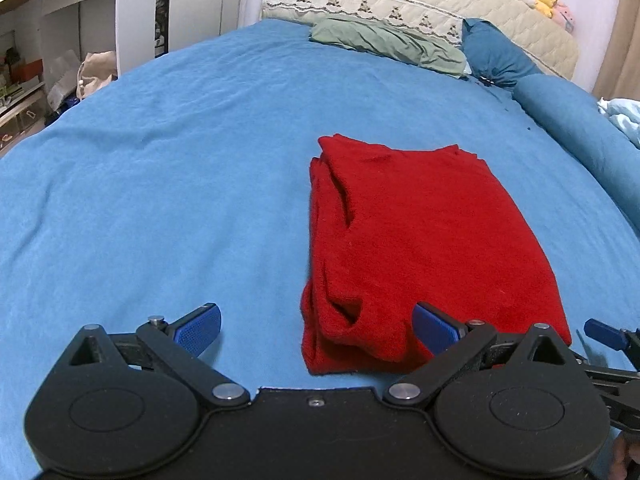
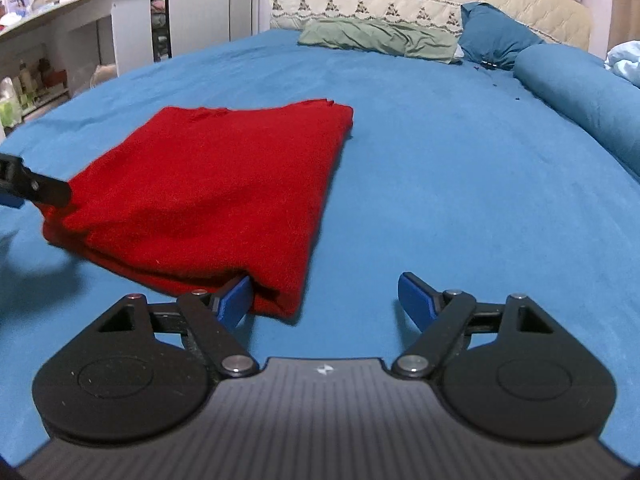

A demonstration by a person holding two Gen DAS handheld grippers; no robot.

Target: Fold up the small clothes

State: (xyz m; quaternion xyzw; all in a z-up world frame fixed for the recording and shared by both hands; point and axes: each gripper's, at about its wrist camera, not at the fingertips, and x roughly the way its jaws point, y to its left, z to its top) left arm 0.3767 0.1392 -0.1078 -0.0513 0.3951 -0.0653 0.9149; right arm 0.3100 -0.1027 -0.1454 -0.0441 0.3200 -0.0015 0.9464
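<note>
While the red garment (image 1: pixel 420 248) is lying folded on the blue bedsheet (image 1: pixel 160 184), both the left gripper (image 1: pixel 316 322) and right gripper (image 2: pixel 324 294) are standing spread, gripping nothing. Each is reaching only the near edge, so closing there risks snagging one layer and dragging the fold apart.

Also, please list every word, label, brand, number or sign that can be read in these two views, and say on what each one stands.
No readable words or numbers in either view.
Small white lightning-bolt sign, no letters: on the ribbed body of the right gripper.
Items on the white shelves: any labels are too small and blurred to read.
Red garment: no visible tag or print.
</note>
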